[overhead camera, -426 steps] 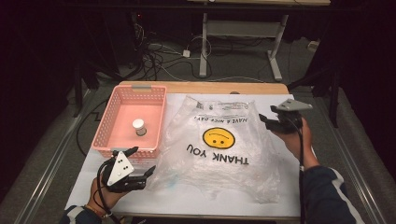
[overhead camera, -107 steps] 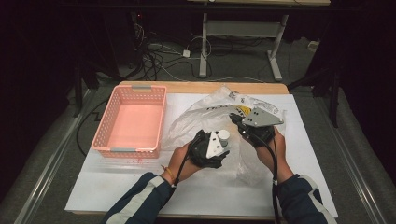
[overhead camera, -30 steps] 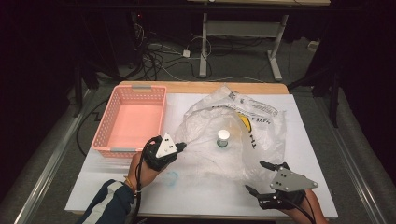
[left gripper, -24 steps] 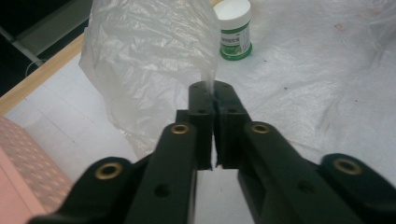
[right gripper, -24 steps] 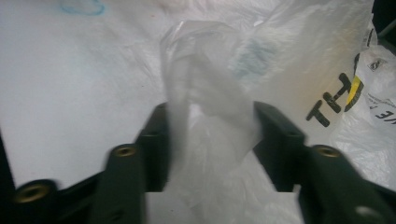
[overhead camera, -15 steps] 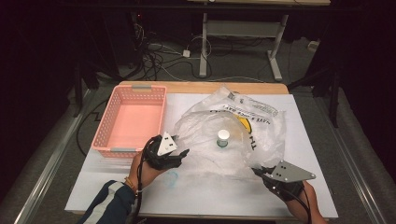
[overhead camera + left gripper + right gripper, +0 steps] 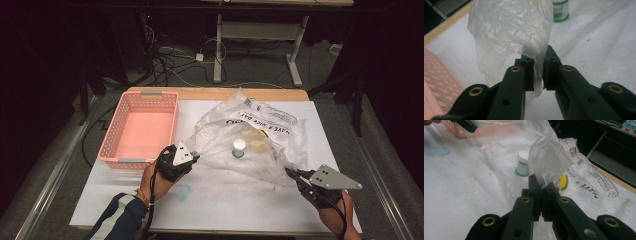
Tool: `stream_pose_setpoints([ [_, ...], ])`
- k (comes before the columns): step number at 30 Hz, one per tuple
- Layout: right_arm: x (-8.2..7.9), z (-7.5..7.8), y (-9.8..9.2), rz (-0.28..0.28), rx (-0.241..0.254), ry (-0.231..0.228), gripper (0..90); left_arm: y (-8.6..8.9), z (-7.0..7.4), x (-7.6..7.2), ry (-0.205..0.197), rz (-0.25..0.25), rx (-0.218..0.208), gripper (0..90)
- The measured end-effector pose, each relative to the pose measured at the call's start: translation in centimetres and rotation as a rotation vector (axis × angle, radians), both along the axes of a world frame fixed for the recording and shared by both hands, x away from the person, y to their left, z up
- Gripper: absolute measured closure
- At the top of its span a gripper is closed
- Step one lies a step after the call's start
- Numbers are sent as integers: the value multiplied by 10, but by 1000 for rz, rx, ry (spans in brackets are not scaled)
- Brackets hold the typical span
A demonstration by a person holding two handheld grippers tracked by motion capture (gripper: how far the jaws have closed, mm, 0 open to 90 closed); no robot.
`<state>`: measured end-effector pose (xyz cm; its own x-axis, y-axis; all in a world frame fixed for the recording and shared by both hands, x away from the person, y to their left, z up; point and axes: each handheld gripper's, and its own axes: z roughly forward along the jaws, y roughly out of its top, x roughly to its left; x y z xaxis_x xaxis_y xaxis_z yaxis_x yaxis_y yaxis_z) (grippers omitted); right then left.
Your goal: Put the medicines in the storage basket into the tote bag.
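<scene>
A clear plastic bag (image 7: 265, 117) printed with a yellow smiley lies crumpled across the white table. Inside it a small white bottle (image 7: 239, 148) with a green band stands upright. My left gripper (image 7: 195, 155) holds the bag's left edge; its jaws have just been closing, and the left gripper view shows the film (image 7: 511, 30) pinched between them (image 7: 538, 72), the bottle (image 7: 560, 11) beyond. My right gripper (image 7: 290, 172) is shut on the bag's near right corner, where the film (image 7: 549, 162) bunches above the jaws (image 7: 541, 187) near the bottle (image 7: 523, 166).
An empty pink basket (image 7: 112, 135) stands at the left of the table, just behind my left hand. A faint blue ring (image 7: 183, 191) is drawn on the white sheet (image 7: 225, 210) near the front. Cables and a desk frame lie on the floor beyond.
My right gripper has moved up to the bag's near right corner and closed on it, where before it stood open near the front edge. The left hand has stayed in place.
</scene>
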<state>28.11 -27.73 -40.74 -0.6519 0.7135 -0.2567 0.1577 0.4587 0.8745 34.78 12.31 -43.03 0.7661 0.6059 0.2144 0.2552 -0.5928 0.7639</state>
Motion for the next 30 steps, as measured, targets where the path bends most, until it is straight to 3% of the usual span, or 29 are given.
stream_pose_setpoints([
  [5,0,6,-4,-10,24,-21,899,10,20,-11,-46,-15,-67,867],
  [14,6,26,-3,-1,59,-82,900,22,33,-24,-94,-27,-88,865],
  [21,8,35,4,20,48,-119,899,39,47,-35,-122,-13,-124,865],
  [30,14,45,3,8,56,-151,899,50,63,-34,-160,6,-153,864],
])
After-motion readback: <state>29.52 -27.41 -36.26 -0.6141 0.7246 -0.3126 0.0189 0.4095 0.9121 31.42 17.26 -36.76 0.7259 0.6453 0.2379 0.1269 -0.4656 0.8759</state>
